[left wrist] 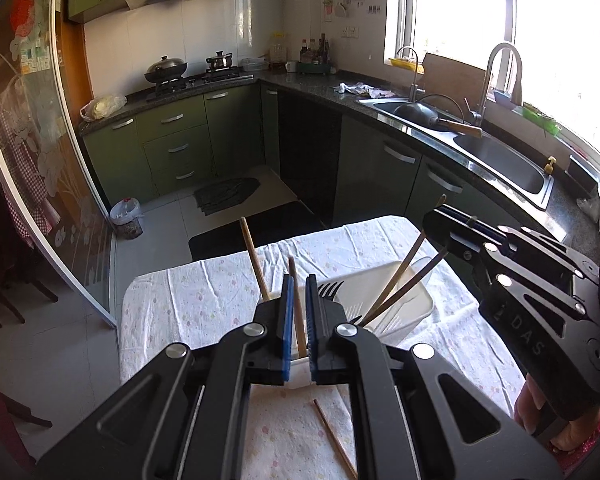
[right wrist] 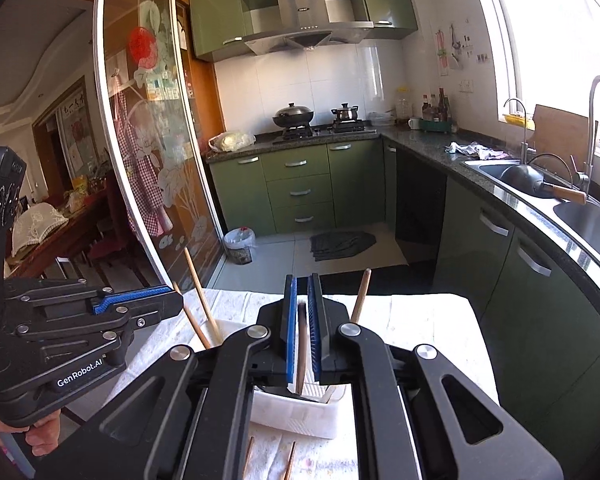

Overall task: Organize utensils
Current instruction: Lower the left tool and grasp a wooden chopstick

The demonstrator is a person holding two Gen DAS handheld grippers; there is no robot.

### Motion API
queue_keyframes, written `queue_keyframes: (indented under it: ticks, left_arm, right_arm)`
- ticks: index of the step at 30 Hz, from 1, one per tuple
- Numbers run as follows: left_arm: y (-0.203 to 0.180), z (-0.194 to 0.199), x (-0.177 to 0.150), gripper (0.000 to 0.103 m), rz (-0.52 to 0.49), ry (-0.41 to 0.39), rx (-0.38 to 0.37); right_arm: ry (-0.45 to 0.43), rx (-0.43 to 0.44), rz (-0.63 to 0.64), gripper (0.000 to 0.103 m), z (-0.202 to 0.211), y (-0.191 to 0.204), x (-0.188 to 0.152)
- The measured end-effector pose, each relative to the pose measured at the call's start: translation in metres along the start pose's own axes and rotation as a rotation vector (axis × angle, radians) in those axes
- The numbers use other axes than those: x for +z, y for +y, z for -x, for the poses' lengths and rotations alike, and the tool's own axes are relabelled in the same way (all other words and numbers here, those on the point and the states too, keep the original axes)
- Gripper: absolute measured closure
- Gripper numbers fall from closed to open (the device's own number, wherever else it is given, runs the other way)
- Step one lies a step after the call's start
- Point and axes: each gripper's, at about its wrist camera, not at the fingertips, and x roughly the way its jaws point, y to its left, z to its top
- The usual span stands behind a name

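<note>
While both claws hover over the cloth-covered worktop (left wrist: 204, 300), my left claw (left wrist: 299, 312) is clenched on a pale wooden chopstick (left wrist: 296, 300), and my right claw (right wrist: 302, 328) is clenched on a dark-tipped chopstick (right wrist: 301, 344). Both sticks stand upright over the white plastic basket (left wrist: 400, 308), where more chopsticks (left wrist: 400, 280) lean. A loose chopstick (left wrist: 334, 436) lies on the cloth.

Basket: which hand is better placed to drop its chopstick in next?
Probably right: the right gripper holds its dark chopstick already dipping inside the basket, while the left gripper holds its light chopstick at the near rim.
</note>
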Motion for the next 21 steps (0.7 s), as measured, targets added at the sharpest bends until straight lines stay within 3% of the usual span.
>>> queue_keyframes:
  ticks: [5, 7, 10, 13, 14, 16, 21]
  left_arm:
    - [0.001, -0.003, -0.011, 0.093, -0.001, 0.031, -0.006]
    - [0.001, 0.001, -0.015, 0.081, -0.007, 0.031, -0.007]
    - [0.000, 0.011, -0.023, 0.075, -0.017, 0.037, -0.014]
    - [-0.005, 0.021, -0.035, 0.073, -0.021, 0.058, -0.030]
    - [-0.005, 0.023, -0.042, 0.072, -0.017, 0.074, -0.037]
    - [-0.006, 0.022, -0.059, 0.063, -0.001, 0.128, -0.058]
    - [-0.015, -0.014, -0.111, 0.060, 0.067, 0.363, -0.141]
  right_arm:
    - [0.026, -0.002, 0.014, 0.096, -0.007, 0.004, -0.013]
    - [0.026, 0.004, 0.020, 0.094, -0.004, 0.006, -0.016]
    - [0.000, 0.019, 0.018, 0.077, 0.011, 0.007, -0.018]
    - [-0.053, 0.040, 0.002, 0.076, 0.041, 0.006, -0.021]
    - [-0.076, 0.048, 0.000, 0.070, 0.054, 0.006, -0.023]
    - [-0.122, 0.053, 0.003, 0.063, 0.082, 0.007, -0.030]
    - [-0.167, 0.030, 0.034, 0.058, 0.134, 0.012, -0.058]
